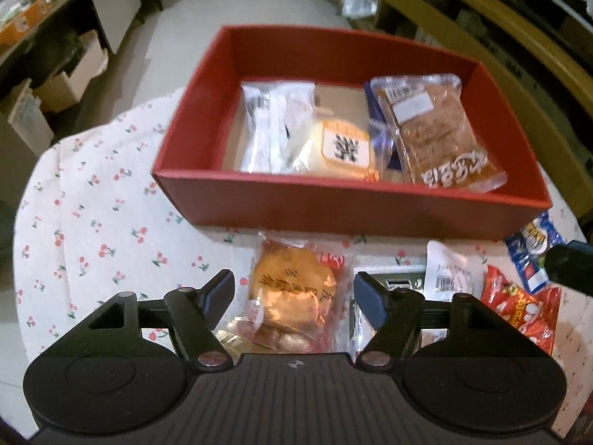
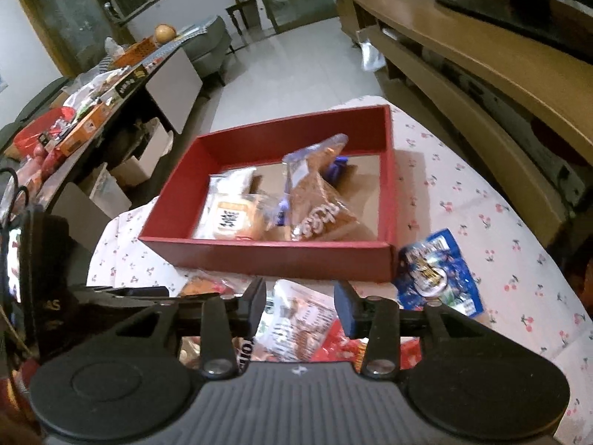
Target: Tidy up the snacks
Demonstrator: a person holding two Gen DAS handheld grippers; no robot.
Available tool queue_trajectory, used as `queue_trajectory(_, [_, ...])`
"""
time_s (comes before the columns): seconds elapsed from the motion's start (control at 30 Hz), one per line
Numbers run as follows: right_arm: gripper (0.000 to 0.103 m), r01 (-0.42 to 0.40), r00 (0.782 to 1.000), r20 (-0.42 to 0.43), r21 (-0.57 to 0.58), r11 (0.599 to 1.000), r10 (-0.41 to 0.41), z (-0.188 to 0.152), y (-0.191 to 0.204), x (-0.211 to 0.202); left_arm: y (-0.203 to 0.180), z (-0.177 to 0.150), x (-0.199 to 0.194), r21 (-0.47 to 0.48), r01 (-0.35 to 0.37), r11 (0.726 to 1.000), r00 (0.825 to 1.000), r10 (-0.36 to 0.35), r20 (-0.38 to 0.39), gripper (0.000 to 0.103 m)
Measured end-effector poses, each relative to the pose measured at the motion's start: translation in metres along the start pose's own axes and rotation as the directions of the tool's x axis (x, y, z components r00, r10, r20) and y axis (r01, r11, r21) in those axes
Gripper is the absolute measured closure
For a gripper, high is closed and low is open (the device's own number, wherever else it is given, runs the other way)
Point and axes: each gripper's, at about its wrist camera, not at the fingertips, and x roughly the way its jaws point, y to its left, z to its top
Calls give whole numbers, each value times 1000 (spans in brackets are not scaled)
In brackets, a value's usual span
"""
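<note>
Over the cherry-print bench (image 1: 92, 222), my left claw (image 1: 294, 293) gapes empty above an orange pastry packet (image 1: 292, 289), ready to grasp it; my right claw (image 2: 300, 304) hovers half-open, empty, near the red box (image 1: 333, 207).

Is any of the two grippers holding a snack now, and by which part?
No. The left gripper and right gripper have open jaws above the loose snacks.

Matt red cardboard box (image 1: 344, 218) at frame centre; glossy plastic snack wrappers (image 1: 437, 133) inside; soft cherry-print cloth (image 1: 92, 215) lower left
</note>
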Motion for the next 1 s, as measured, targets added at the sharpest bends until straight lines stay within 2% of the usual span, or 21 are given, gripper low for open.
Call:
queue_trajectory(0.07, [53,13,1000,-10,9,1000,-13,-1,-6,0,-2,-1,5,8,8,1000,1000,-8,-17,26])
queue_trajectory(0.2, [53,35,998,-43,9,999,-34,-5,-14,3,-5,-2,12,22,15,1000,1000,-14,-27,18])
queue_trajectory(0.4, [52,81,992,-95,23,996,-79,-13,-30,12,4,-1,15,-21,46,999,998,-47,-44,17])
queue_trajectory(0.47, [51,84,991,-105,32,996,-80,-14,-34,12,8,0,16,-42,62,997,997,-64,-51,19])
queue_trajectory(0.57, [50,85,991,-111,38,996,-80,-14,-38,13,8,0,15,-45,84,995,995,-86,-53,27])
queue_trajectory(0.63, [49,93,988,-125,34,995,-88,-15,-40,16,6,-1,11,-35,90,995,994,-92,-51,37])
queue_trajectory(0.7, [49,100,986,-140,30,995,-95,-16,-42,19,6,-3,7,-26,81,996,995,-83,-49,40])
queue_trajectory(0.83, [49,72,984,-163,26,997,-67,-21,-45,27,8,-11,0,-20,74,997,996,-75,-52,41])
queue_trajectory(1.0, [49,84,978,-190,-7,996,-84,-25,-43,38,11,-21,-12,-22,81,997,996,-81,-41,42])
